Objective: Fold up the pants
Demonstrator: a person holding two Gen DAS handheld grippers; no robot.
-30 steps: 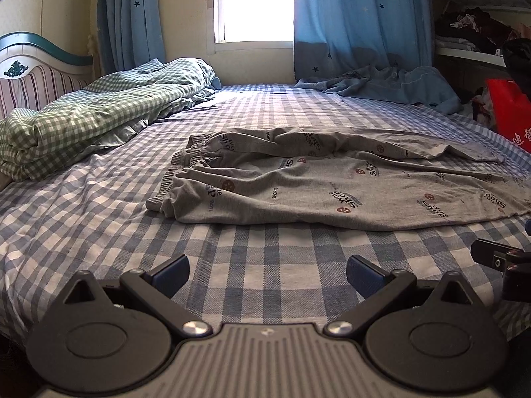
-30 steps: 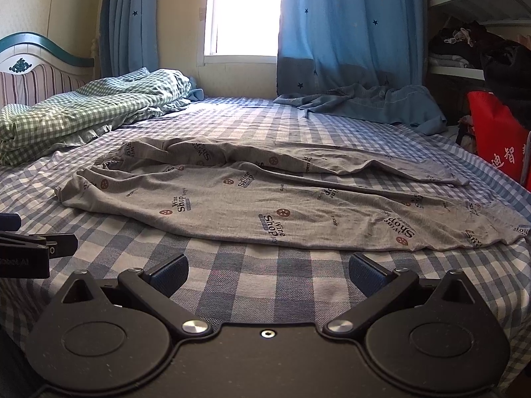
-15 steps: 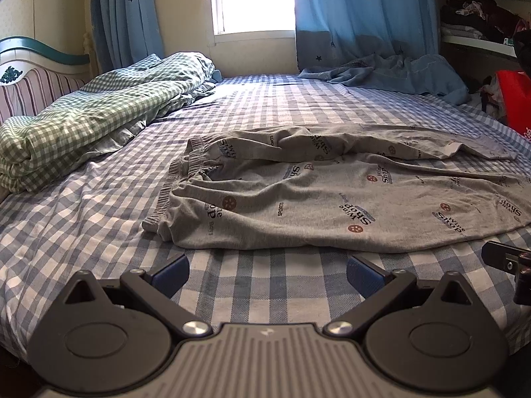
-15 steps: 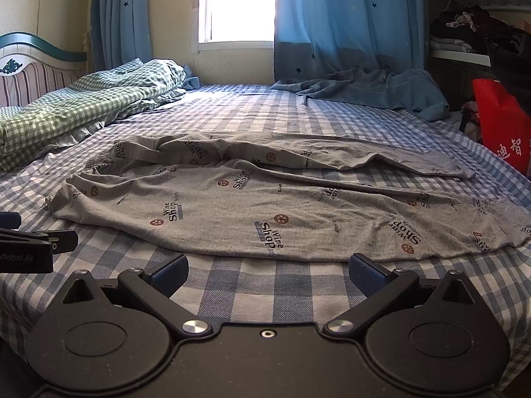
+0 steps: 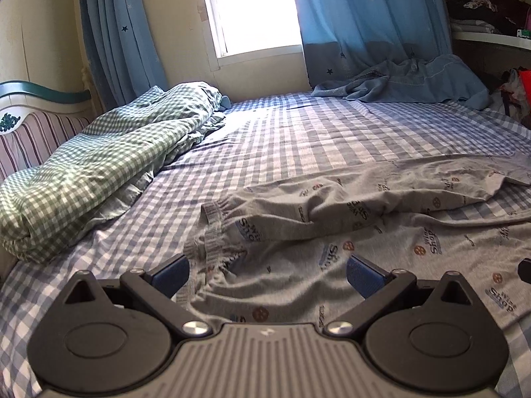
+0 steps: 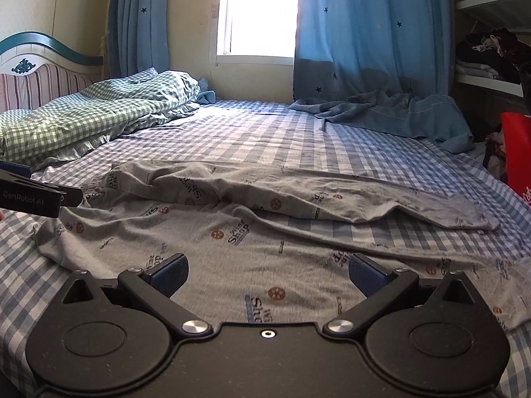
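In the left wrist view, the grey printed cotton pants [image 5: 332, 232] lie spread on the blue-and-white checked bed sheet [image 5: 298, 146], their elastic waistband [image 5: 207, 232] at 11 o'clock of the left gripper [image 5: 267, 270], whose blue-padded jaws stand wide and level above the fabric.

In the right wrist view, the pants [image 6: 265, 232] stretch from 9 to 3 o'clock under the right gripper [image 6: 268, 270], wide open, empty, held low.

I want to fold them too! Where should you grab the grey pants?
Probably the waistband of the grey pants: it is a thick, bunched edge at the left end. The open left hand-held gripper is nearest; come in low from the bed's near side.
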